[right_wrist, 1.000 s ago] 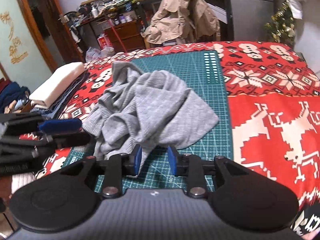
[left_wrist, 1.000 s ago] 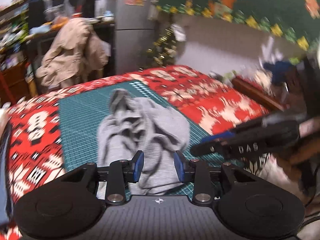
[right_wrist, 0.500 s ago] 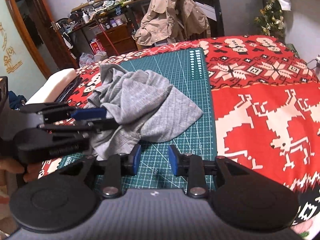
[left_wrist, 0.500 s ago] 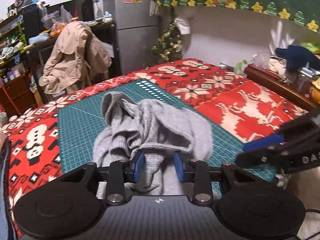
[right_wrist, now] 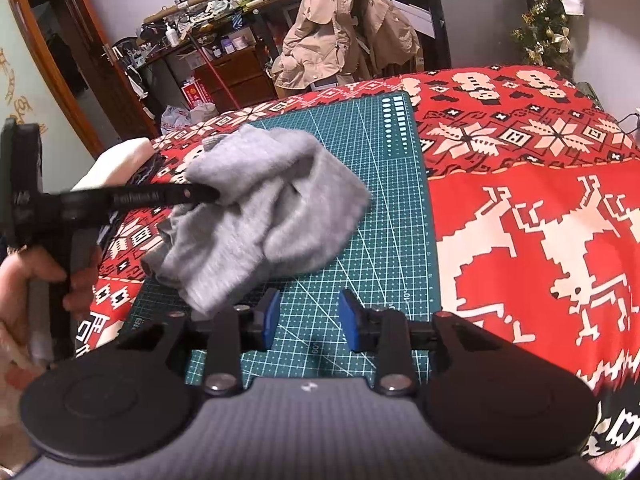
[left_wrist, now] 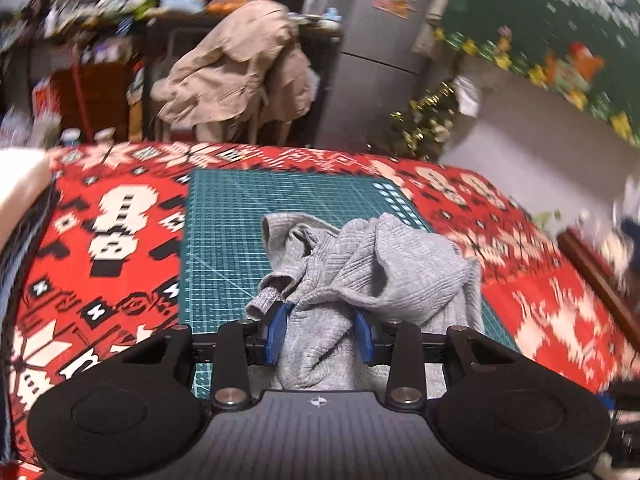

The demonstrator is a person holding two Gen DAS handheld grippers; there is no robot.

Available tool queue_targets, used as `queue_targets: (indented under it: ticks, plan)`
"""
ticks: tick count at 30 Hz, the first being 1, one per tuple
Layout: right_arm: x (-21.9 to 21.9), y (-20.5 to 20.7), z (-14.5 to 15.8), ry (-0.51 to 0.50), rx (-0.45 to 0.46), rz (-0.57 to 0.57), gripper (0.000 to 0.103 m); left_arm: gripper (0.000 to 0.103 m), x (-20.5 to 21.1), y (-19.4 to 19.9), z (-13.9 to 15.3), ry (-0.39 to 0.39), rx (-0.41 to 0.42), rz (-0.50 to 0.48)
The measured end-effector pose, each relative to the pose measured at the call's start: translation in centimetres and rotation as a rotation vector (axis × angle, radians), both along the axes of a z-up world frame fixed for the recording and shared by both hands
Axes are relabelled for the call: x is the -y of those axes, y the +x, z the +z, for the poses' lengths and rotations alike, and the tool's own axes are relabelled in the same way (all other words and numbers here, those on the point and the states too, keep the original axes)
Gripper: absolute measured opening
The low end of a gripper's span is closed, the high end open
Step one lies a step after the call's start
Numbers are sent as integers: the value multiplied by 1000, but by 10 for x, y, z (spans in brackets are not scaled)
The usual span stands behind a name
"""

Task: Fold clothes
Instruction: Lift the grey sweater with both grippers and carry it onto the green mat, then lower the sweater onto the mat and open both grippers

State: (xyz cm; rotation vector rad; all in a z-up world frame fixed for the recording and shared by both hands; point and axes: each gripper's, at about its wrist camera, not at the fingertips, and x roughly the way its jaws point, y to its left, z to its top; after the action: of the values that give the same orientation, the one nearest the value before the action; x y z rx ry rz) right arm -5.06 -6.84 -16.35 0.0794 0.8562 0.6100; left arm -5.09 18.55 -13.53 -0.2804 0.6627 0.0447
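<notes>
A crumpled grey ribbed sweater [left_wrist: 384, 272] lies in a heap on the green cutting mat [left_wrist: 224, 240]. My left gripper [left_wrist: 320, 334] is pushed into its near side. Its jaws are opening, with a fold of grey cloth between the blue pads and no clear pinch. In the right wrist view the same sweater [right_wrist: 272, 216] is blurred, and the left gripper [right_wrist: 208, 196] reaches into it from the left, held by a hand [right_wrist: 32, 276]. My right gripper [right_wrist: 306, 320] hovers over bare mat [right_wrist: 384, 184] just right of the sweater's near edge. Its jaws are opening on nothing.
A red patterned blanket [right_wrist: 540, 200] covers the surface around the mat. A stack of folded clothes with a cream piece on top [right_wrist: 116, 160] sits at the left edge. Beyond the far edge a beige jacket [left_wrist: 240, 68] hangs on a chair before cluttered shelves.
My left gripper swung round and pushed into the sweater, so cloth now sits between its pads. The sweater bunched up and shifted left. The right gripper hardly moved.
</notes>
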Motion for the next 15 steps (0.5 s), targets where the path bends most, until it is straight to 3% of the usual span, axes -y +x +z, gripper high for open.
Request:
queue_targets:
  ticks: [6,15]
  plan:
    - [0,3,-1,1,-3,-7,36,38,-17,-2,1,-91,-9,34]
    - [-10,11,-1,7,-8,-3,37,38,-6,-25,1,-30,-21,-19]
